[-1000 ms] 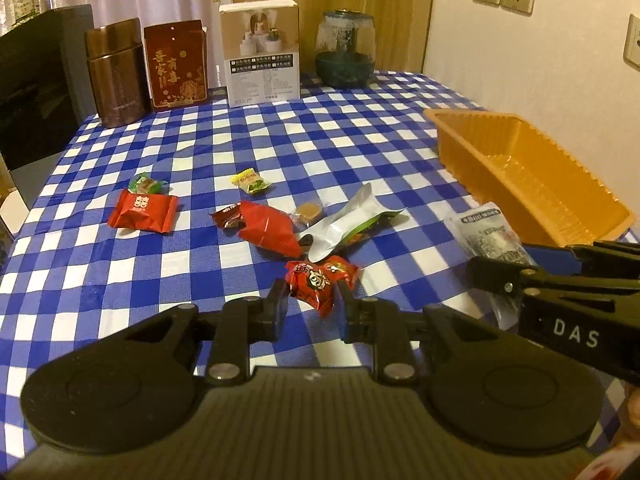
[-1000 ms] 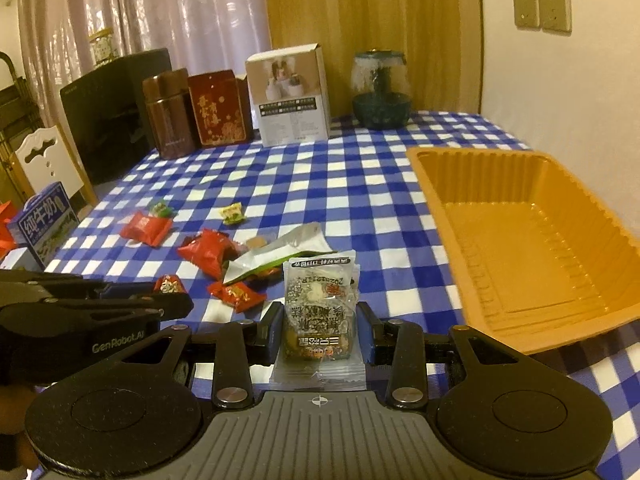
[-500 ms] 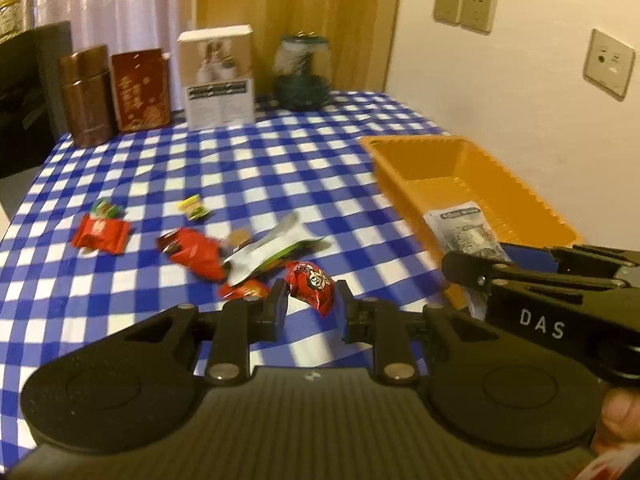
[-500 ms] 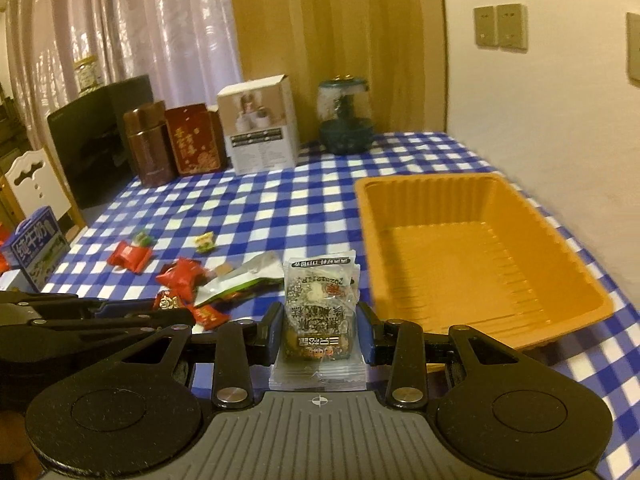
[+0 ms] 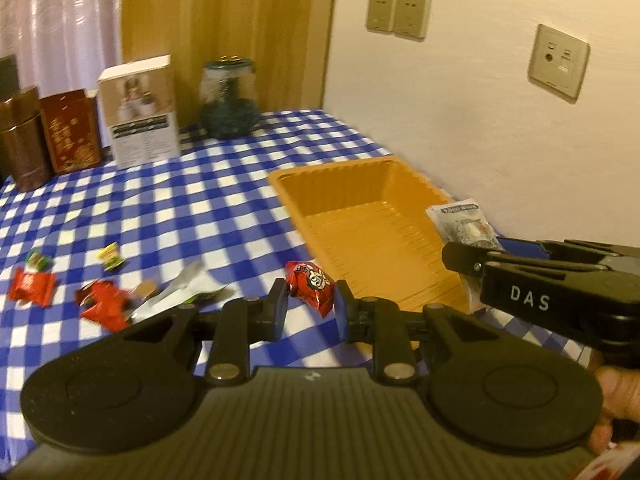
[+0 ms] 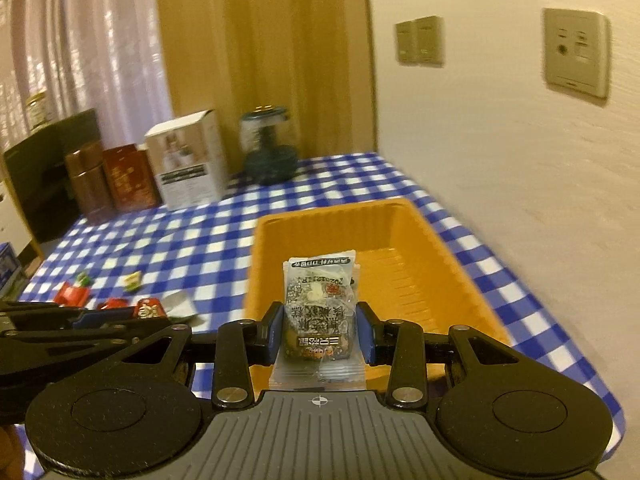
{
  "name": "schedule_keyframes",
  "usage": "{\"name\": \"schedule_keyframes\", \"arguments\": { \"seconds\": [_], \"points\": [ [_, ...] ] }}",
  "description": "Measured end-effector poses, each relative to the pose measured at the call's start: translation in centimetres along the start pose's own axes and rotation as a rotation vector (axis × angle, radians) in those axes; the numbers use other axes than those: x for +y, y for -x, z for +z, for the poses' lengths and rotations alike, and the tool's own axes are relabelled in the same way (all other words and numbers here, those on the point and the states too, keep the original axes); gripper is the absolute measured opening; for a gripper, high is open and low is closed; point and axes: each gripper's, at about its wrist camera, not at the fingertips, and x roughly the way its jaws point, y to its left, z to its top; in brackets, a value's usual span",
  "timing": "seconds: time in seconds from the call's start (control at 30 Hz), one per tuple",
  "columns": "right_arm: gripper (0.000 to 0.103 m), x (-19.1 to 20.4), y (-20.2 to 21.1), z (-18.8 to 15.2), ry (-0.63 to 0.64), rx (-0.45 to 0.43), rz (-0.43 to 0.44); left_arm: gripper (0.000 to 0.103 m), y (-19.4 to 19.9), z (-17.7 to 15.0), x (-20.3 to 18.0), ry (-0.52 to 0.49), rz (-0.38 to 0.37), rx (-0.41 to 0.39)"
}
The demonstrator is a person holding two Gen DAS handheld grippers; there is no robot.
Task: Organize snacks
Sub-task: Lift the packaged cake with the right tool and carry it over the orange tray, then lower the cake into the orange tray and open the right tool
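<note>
Packet [image 6: 318, 312] pinched in right tool [image 6: 320, 330] above orange tray [image 6: 404, 276].

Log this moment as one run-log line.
left gripper: shut on red candy | right gripper: shut on clear snack packet | orange tray: empty

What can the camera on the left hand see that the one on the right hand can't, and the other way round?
Only the left view shows the left tool pinching a red wrapped candy, and the silver-green foil wrapper in full.

Only the right view shows the right tool clamping a clear snack packet with dark print, and a dark cabinet.

Both show the orange plastic tray, the blue-checked tablecloth and the white carton.
</note>
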Motion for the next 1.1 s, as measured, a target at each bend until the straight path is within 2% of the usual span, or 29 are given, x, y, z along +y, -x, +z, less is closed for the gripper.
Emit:
{"name": "schedule_keyframes", "arguments": {
  "seconds": [0.27,0.73,0.8,1.1],
  "points": [
    [0.038,-3.6,-1.5,1.2,-0.050,-0.002,-0.043,0.022,-2.9,1.6,-2.2,-0.030,-0.050,0.001],
    [0.038,-6.4,-4.2,0.0,-0.139,0.019,-0.074,0.024,-7.6,1.9,-4.1,-0.038,-0.109,0.038],
    [0.038,-6.7,-4.3,-0.1,-0.144,0.020,-0.076,0.026,-8.1,1.8,-4.1,-0.040,-0.105,0.046],
    [0.038,-6.7,-4.5,-0.3,-0.152,0.014,-0.053,0.027,-7.6,1.1,-2.4,-0.028,-0.067,0.041]
  ]
}}
